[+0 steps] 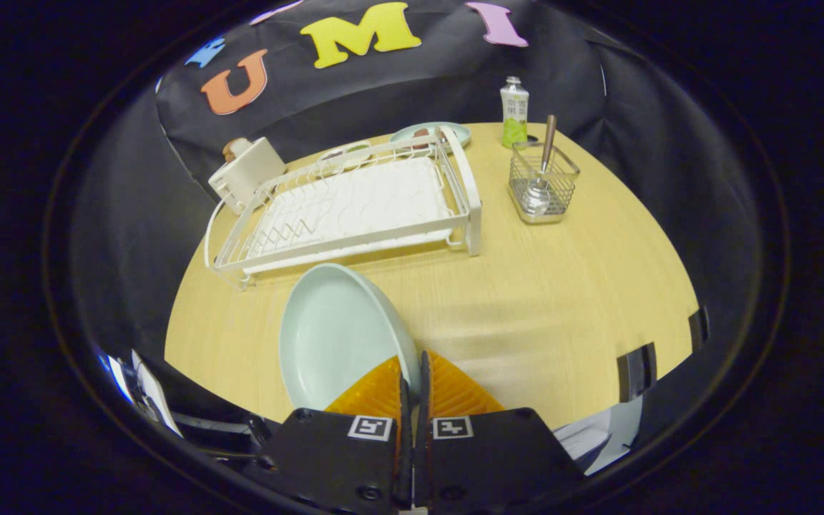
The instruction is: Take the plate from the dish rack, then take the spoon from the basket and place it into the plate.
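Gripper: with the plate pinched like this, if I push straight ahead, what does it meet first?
The gripper is shut on the plate's rim. Straight ahead lies bare table, then probably the dish rack's near right corner. The basket sits off to the right. Depth is hard to judge.

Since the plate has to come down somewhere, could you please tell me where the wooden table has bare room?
The gripper is shut on the pale green plate's rim. The widest bare patch of the light wooden table lies right of the plate, in front of the white wire dish rack and the wire basket holding the spoon. Behind the rack it is crowded.
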